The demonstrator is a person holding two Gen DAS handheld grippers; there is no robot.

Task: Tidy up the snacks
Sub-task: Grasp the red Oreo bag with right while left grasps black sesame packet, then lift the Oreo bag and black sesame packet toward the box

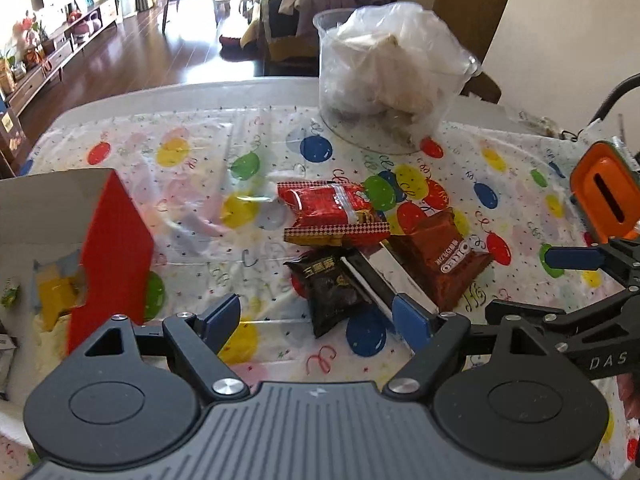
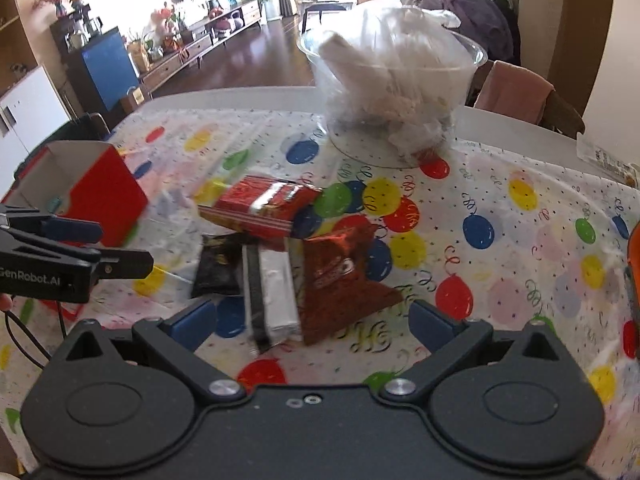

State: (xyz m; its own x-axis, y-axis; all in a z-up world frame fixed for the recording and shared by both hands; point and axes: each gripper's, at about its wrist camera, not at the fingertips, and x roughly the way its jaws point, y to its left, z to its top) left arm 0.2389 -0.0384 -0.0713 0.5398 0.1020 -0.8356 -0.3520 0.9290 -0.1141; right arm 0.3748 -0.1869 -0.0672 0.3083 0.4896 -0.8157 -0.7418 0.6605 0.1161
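A pile of snack packets lies mid-table: a red packet (image 1: 332,212) (image 2: 264,208), a black packet (image 1: 332,292) (image 2: 220,264), a brown packet (image 1: 444,256) (image 2: 340,276) and a silver-and-black packet (image 1: 384,268) (image 2: 272,292). A red box (image 1: 116,240) (image 2: 100,188) with an open top stands at the left and holds a few snacks. My left gripper (image 1: 320,316) is open and empty, just short of the black packet. My right gripper (image 2: 316,316) is open and empty, its jaws on either side of the silver and brown packets.
A clear plastic tub (image 1: 392,80) (image 2: 396,92) stuffed with white bags stands at the back. The balloon-print tablecloth (image 1: 192,208) (image 2: 520,240) covers the table. An orange-and-grey object (image 1: 604,196) sits at the right. A chair with pink cloth (image 2: 516,92) stands behind the table.
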